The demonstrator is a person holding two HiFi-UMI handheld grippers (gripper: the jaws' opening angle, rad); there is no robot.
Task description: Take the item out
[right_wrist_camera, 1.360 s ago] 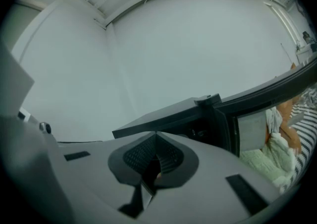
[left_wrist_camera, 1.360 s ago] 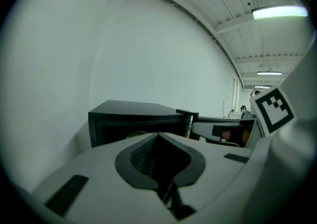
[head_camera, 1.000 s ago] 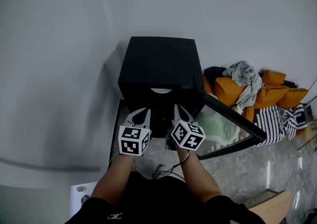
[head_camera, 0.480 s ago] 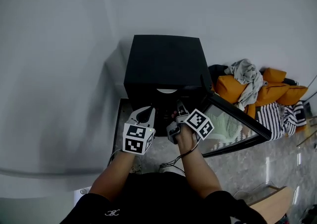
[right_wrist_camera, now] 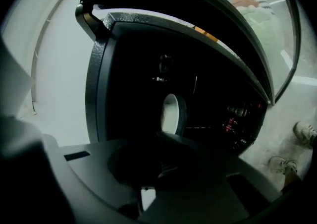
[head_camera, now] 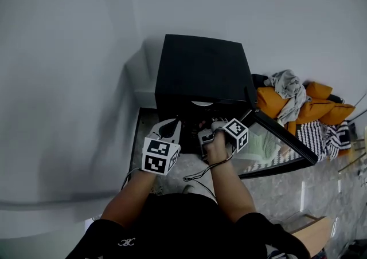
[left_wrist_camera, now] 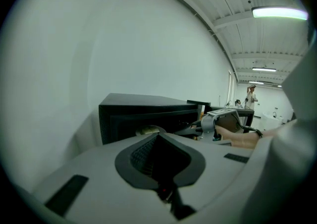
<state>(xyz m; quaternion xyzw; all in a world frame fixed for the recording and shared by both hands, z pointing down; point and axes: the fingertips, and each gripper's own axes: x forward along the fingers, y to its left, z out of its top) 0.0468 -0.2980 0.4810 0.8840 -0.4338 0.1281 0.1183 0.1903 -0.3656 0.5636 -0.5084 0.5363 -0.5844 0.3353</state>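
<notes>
Open black cabinet on a low bench, both grippers at its mouth

A large matte black box-shaped metal cabinet point(head_camera: 203, 71) stands against the pale wall, its black-framed glass door point(head_camera: 285, 137) swung wide open to the right. Beyond the door lies a heap of orange cushions point(head_camera: 272, 100) topped with a crumpled grey cloth point(head_camera: 289, 86). The left gripper point(head_camera: 170, 124) hovers just in front of the cabinet's opening, its fingers pressed together on nothing. The right gripper point(head_camera: 206, 133) sits beside it, rolled onto its side, its fingers also closed and empty (they aim into the dark interior). The task's thing, a small white round dish-like item point(right_wrist_camera: 171, 114), rests inside the cabinet, ahead of the right gripper and not touching it.
</notes>
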